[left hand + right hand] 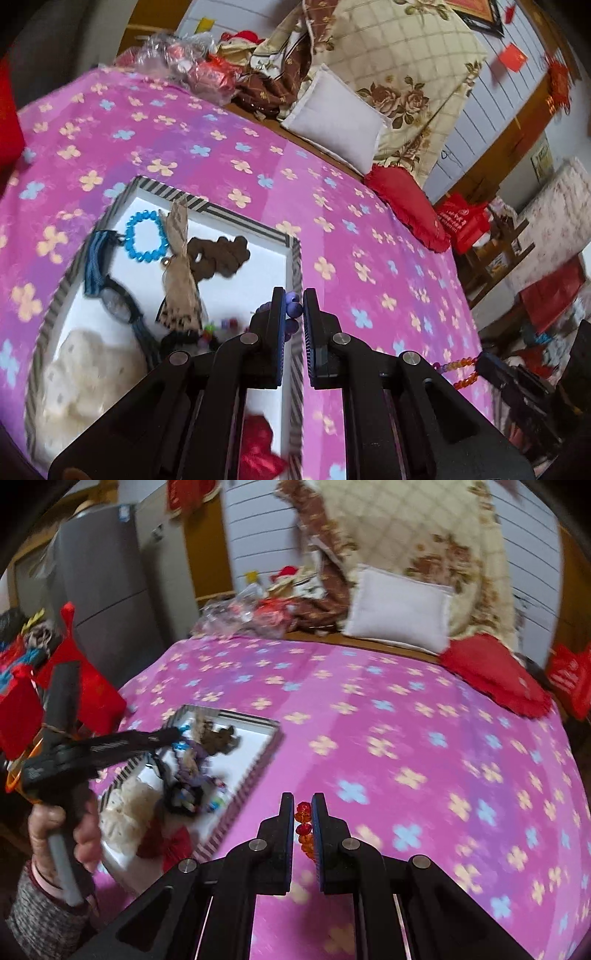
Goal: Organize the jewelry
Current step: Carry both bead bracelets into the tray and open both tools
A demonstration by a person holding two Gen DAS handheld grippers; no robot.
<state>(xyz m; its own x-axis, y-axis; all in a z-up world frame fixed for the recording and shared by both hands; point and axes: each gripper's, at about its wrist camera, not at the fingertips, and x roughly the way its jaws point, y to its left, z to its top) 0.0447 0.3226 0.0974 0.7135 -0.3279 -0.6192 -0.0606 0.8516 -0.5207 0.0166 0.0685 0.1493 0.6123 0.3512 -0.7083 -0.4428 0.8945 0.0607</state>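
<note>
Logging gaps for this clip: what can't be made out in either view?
- Left wrist view: most of the purple beads, hidden between the left gripper fingers.
- Right wrist view: the red beads, partly covered by the right gripper; items in the tray are motion-blurred.

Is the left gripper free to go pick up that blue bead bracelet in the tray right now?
Probably not yet. The left gripper is shut on a purple bead bracelet, so its jaws are taken. The blue bead bracelet lies uncovered near the tray's far corner, so the path itself looks free.
</note>
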